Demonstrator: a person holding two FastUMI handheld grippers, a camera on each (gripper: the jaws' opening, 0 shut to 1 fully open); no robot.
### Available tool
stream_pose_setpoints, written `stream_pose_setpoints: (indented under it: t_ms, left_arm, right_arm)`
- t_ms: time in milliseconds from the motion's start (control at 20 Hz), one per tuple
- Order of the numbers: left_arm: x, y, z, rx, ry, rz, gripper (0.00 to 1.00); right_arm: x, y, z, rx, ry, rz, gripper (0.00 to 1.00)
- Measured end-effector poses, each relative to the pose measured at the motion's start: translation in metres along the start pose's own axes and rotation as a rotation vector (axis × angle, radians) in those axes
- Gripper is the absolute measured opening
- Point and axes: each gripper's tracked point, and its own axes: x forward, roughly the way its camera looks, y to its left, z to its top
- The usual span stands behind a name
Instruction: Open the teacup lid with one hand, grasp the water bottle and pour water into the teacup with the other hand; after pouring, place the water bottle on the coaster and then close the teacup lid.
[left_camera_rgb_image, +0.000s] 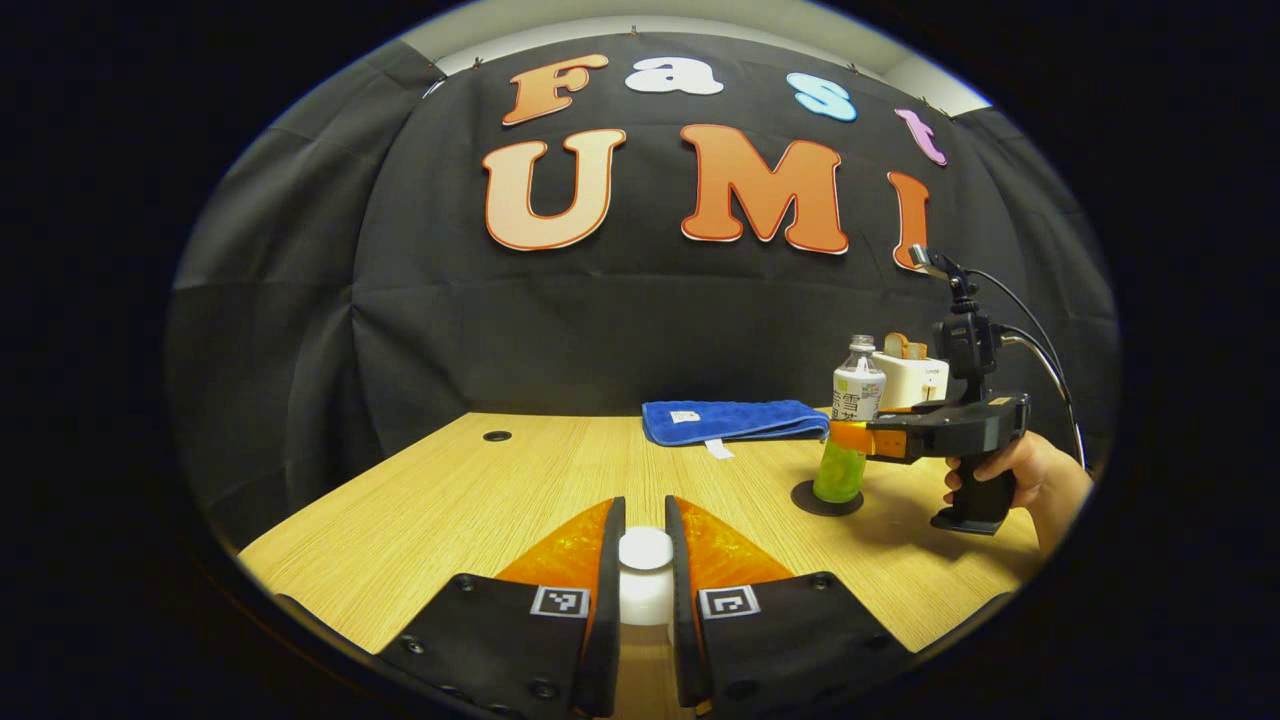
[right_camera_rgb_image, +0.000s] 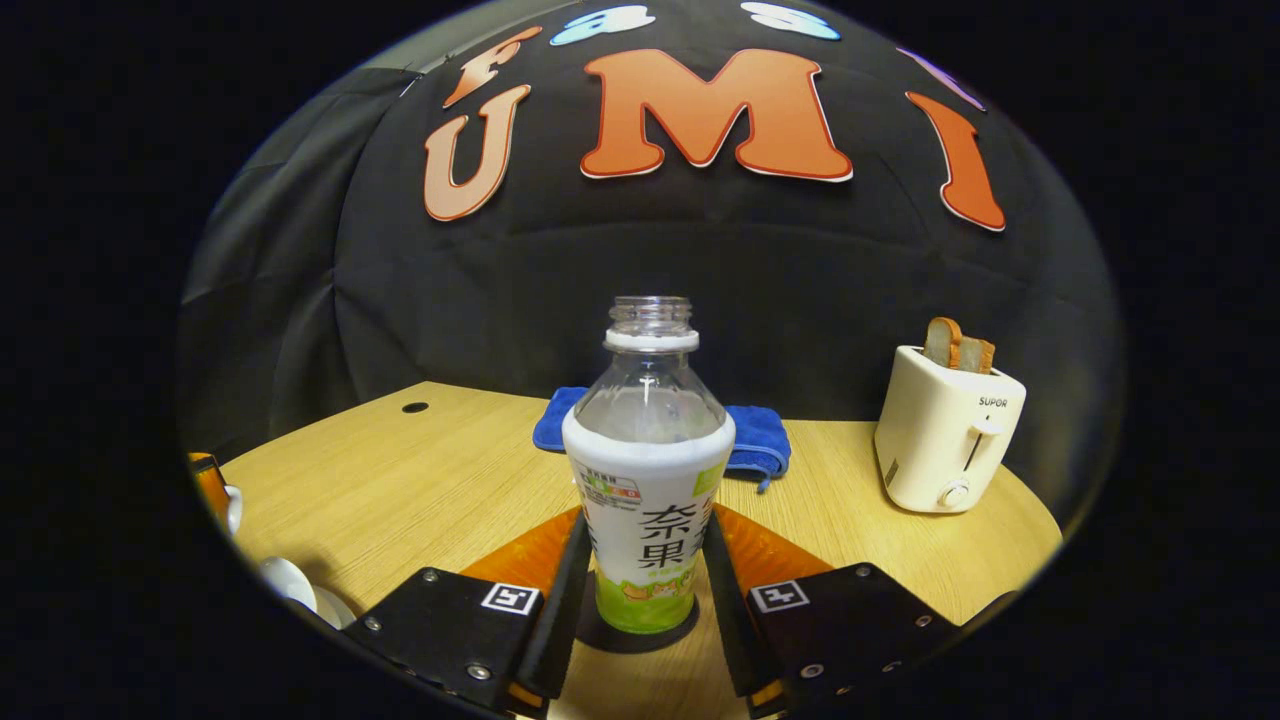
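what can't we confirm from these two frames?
- Teacup: in the left gripper view the left tongs close on the white lid knob and hide the cup body.
- Coaster: mostly under the water bottle.
- White ware: cut off at the edge of the right gripper view.
- Water level in cup: hidden.

Wooden table (right_camera_rgb_image: 420, 470) and its load

A blue towel (right_camera_rgb_image: 760, 435) lies at the table's back edge; right of it a white toaster (right_camera_rgb_image: 945, 440), in front a dark coaster (left_camera_rgb_image: 826, 499) under the bottle (right_camera_rgb_image: 648, 480).
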Motion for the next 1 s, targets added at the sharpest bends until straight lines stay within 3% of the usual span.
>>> stream_pose_setpoints:
  t_ms: [150,350,700,1000]
  left_arm:
    - [-0.001,-0.003,0.003,-0.001,-0.007,-0.009,0.26]
    - [0.002,-0.004,0.005,0.007,-0.011,-0.009,0.26]
    - [0.002,-0.021,0.005,-0.008,-0.016,-0.043,0.26]
    - [0.007,-0.043,-0.009,-0.007,0.011,-0.084,0.26]
  right_arm:
    - [0.004,-0.001,-0.004,0.005,0.013,-0.003,0.63]
    - [0.005,-0.003,-0.01,0.03,0.037,0.003,0.75]
    - [-0.022,-0.003,-0.003,-0.043,0.025,0.033,0.94]
    - [-0.058,-0.007,0.01,-0.104,-0.038,0.047,0.96]
